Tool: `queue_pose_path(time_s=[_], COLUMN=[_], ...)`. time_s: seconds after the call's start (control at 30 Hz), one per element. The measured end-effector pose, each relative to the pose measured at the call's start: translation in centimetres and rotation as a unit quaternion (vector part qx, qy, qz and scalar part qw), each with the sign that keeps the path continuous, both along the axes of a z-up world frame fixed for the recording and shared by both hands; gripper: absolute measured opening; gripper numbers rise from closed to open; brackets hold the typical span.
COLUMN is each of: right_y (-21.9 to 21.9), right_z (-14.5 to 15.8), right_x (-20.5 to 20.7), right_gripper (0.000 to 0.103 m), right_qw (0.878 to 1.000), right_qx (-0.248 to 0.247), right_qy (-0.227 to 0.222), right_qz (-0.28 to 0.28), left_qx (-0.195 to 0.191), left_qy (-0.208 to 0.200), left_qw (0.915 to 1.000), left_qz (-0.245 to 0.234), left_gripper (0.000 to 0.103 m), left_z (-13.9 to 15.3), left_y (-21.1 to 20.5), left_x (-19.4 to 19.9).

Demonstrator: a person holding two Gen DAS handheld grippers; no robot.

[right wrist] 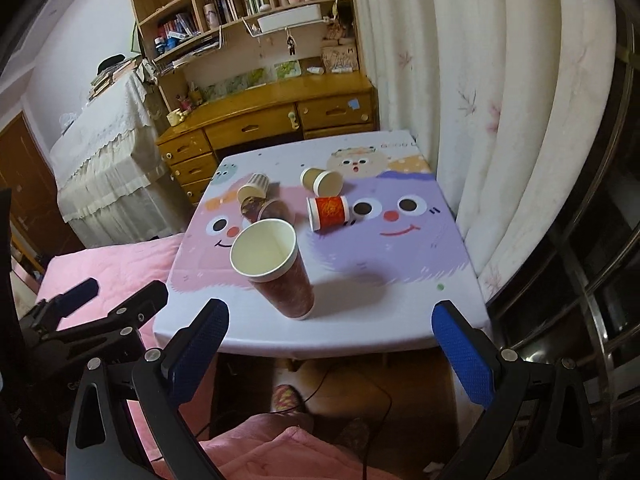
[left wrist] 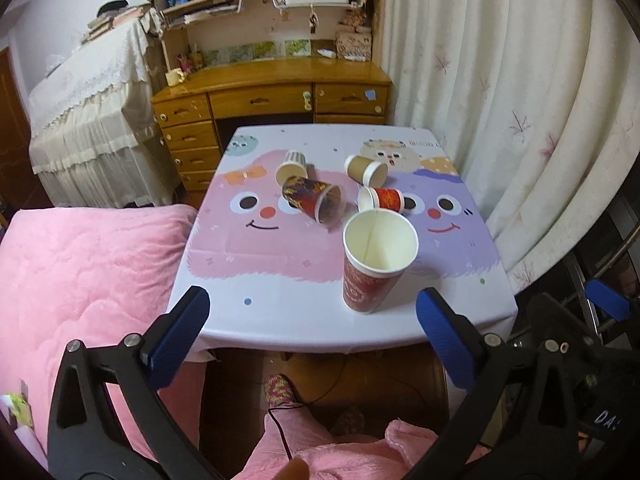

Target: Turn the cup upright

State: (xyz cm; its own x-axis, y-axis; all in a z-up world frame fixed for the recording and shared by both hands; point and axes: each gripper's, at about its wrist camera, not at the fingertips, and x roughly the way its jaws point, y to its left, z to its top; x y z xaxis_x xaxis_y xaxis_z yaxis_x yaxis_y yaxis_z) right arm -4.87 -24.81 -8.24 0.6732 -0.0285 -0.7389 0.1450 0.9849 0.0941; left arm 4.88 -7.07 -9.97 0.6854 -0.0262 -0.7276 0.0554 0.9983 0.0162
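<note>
A tall red paper cup (left wrist: 372, 264) stands upright near the front edge of the small table (left wrist: 280, 320), mouth up; it also shows in the right wrist view (right wrist: 280, 268). Behind it several cups lie on their sides: a dark patterned cup (left wrist: 314, 199), a small red cup (left wrist: 382, 199), a brown cup (left wrist: 366, 169) and a striped cup (left wrist: 291, 164). My left gripper (left wrist: 310, 320) is open and empty, held off the table's front edge. My right gripper (right wrist: 330, 334) is open and empty, also just before the front edge.
A pink quilted bed (left wrist: 80, 280) lies left of the table. A white curtain (left wrist: 520, 120) hangs on the right. A wooden desk with drawers (left wrist: 272, 100) and bookshelves stands behind. My legs in pink and slippers (left wrist: 280, 392) are under the table front.
</note>
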Motion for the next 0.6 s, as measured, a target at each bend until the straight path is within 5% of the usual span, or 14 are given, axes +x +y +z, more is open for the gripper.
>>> queue_pose_path(time_s=[0.6], right_y=[1.0], right_z=[2.4], right_x=[-0.8], right_gripper=[0.103], right_qw=[1.0], right_qx=[-0.012], right_qy=[-0.025], right_qz=[0.003], left_qx=[0.004], left_qy=[-0.026], left_qw=[0.9995], left_qz=[0.016], left_gripper=[0.102], left_z=[1.2], left_y=[0.4], left_x=[-0.4])
